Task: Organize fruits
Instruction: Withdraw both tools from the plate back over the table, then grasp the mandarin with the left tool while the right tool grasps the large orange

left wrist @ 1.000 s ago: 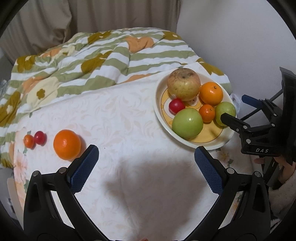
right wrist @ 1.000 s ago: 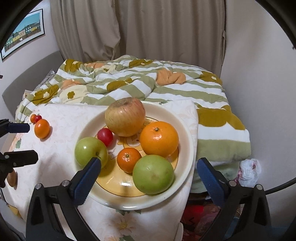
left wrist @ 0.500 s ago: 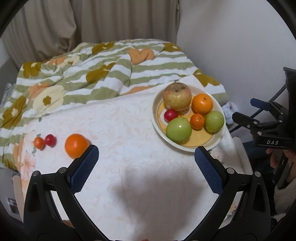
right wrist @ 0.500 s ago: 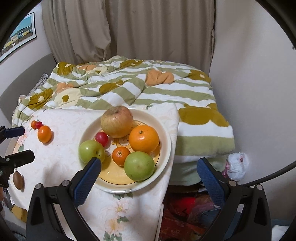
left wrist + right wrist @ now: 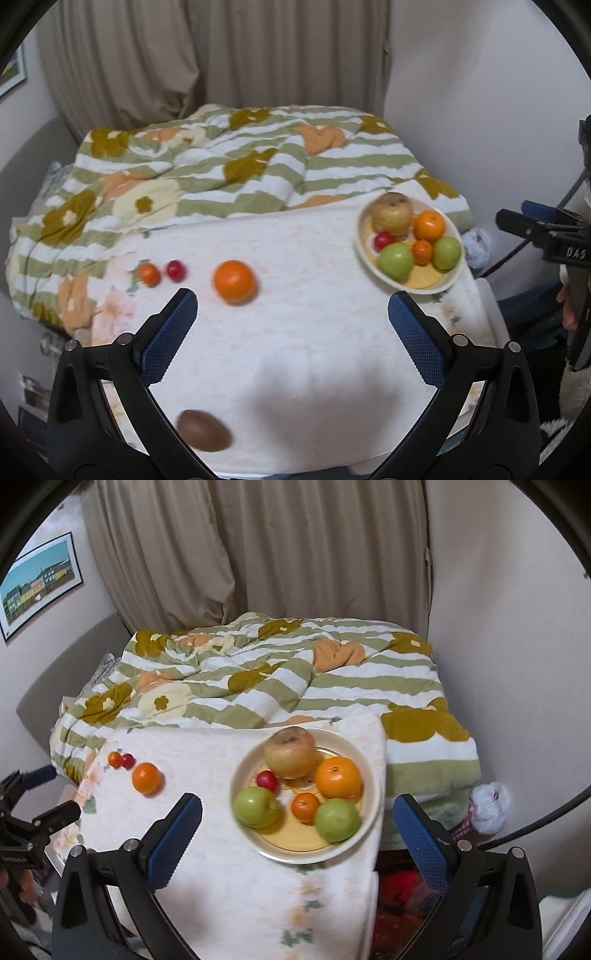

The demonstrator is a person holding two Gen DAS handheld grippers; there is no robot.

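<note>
Left wrist view: the left gripper (image 5: 291, 317) hangs spread wide and empty above the white tablecloth (image 5: 295, 350); a loose orange (image 5: 234, 280) lies ahead, a brown egg-shaped fruit (image 5: 203, 430) nearer

Right wrist view: the right gripper (image 5: 297, 821), jaws apart, holds nothing over the cream plate of fruit (image 5: 371, 801)

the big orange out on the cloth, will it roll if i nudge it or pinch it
The big orange looks round with nothing beside it, so a nudge would probably roll it. Its skin looks smooth, so the left gripper might slip off-centre.
</note>
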